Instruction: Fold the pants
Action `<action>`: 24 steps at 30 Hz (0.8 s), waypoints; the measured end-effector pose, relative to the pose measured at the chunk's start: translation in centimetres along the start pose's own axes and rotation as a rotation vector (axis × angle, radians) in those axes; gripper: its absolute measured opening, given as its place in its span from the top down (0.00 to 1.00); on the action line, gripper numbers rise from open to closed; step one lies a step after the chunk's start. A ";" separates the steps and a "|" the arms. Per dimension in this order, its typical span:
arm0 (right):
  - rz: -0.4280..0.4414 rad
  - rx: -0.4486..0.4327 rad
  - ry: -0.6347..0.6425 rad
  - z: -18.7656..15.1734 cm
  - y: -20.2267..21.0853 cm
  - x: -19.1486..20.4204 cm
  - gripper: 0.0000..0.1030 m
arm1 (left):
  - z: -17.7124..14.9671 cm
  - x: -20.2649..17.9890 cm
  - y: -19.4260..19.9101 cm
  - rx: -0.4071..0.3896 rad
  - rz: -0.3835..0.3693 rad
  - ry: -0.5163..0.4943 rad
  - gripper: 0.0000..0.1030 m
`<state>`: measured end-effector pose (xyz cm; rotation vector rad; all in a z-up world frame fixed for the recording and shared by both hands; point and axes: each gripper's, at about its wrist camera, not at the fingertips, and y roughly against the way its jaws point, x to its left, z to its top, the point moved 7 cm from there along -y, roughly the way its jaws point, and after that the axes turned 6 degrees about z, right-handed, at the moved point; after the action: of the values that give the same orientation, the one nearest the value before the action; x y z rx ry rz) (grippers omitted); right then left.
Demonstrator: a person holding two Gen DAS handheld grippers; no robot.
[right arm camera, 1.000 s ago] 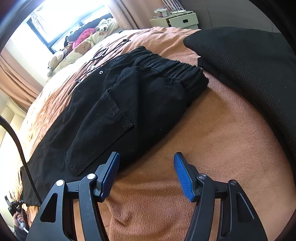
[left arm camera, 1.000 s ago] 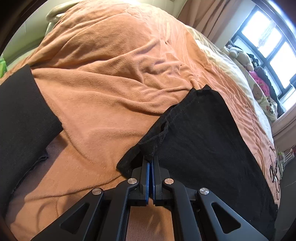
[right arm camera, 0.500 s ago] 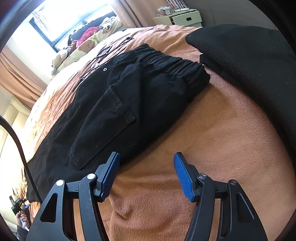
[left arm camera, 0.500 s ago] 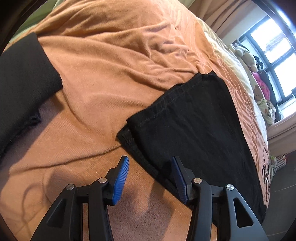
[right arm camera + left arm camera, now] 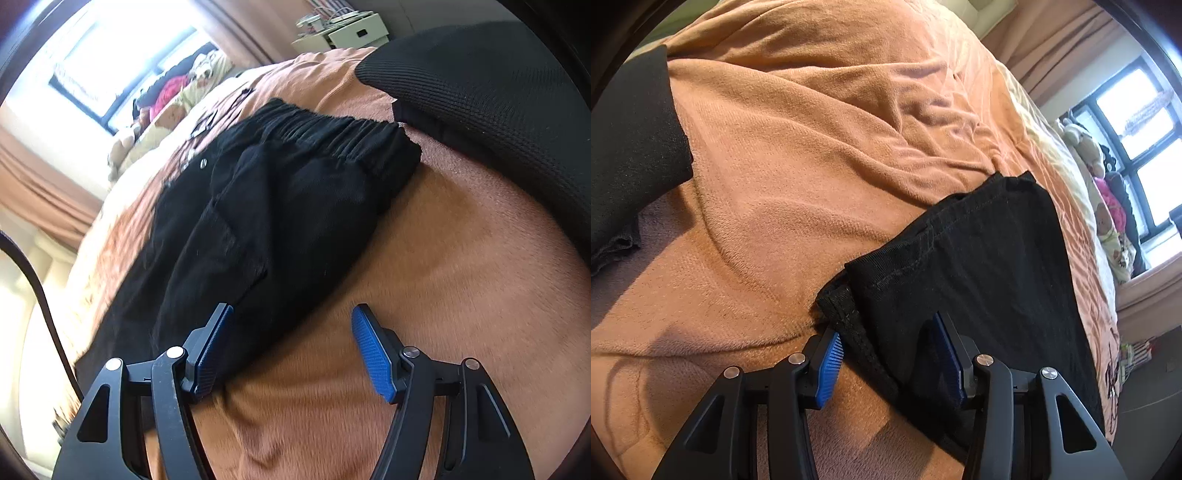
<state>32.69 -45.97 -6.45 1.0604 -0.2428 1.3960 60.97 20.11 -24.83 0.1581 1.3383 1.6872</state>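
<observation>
Your left gripper [image 5: 890, 354] has its jaws apart, not clamped on anything. It has just let go over the last second. The hem corner of the pants [image 5: 979, 266] lies between the blue pads [image 5: 829, 365], but the pads aren't pressing it; the left pad sits just beside the folded hem edge and the right pad hovers over the black cloth. The leg end lies flat on the orange blanket [image 5: 798, 155], with the two hem layers slightly offset at the corner.

Your right gripper [image 5: 291, 343] is open too, and its jaws have just been widening. No cloth is between them, only blanket [image 5: 461, 266]. Its left pad sits at the edge of the pants [image 5: 280, 206], just past the back pocket; I can't tell whether it touches the fabric. Its right pad is over bare blanket.

The pants lie lengthwise on the bed, with the elastic waistband [image 5: 343, 140] at the far end of the right view, close to a black ribbed cushion [image 5: 498, 92]. The back pocket faces up.

In the left view another black cloth item [image 5: 631, 147] sits at the left edge, well apart from the pants. Stuffed toys [image 5: 1108, 218] line the window side. A white nightstand [image 5: 354, 31] stands behind the bed in the right view, and a black cable [image 5: 40, 295] curves along the left edge.
</observation>
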 end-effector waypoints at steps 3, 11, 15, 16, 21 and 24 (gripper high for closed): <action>0.054 -0.032 -0.050 1.1 -0.8 -0.9 0.37 | 0.2 -0.1 -0.1 -0.008 -0.009 0.001 0.55; 0.090 -0.087 -0.058 2.8 -3.0 -1.9 0.49 | 1.0 0.0 -0.4 -0.024 -0.012 0.010 0.90; 0.112 -0.094 -0.062 3.4 -2.8 -1.5 0.82 | 1.9 -0.6 1.3 -0.055 -0.053 0.024 0.94; 0.114 -0.102 -0.040 3.6 -2.4 -1.0 0.86 | 2.1 -0.9 1.9 -0.065 -0.062 0.019 0.94; 0.132 -0.139 0.016 4.2 -0.1 1.5 0.90 | 3.2 -3.0 5.5 -0.117 -0.101 -0.017 0.95; 0.161 -0.165 0.032 4.5 1.5 2.7 0.91 | 3.6 -3.8 7.4 -0.135 -0.123 -0.026 0.96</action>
<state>33.95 -47.69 -1.38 0.8974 -0.4205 1.5073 60.95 20.17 -15.73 0.0191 1.1862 1.6596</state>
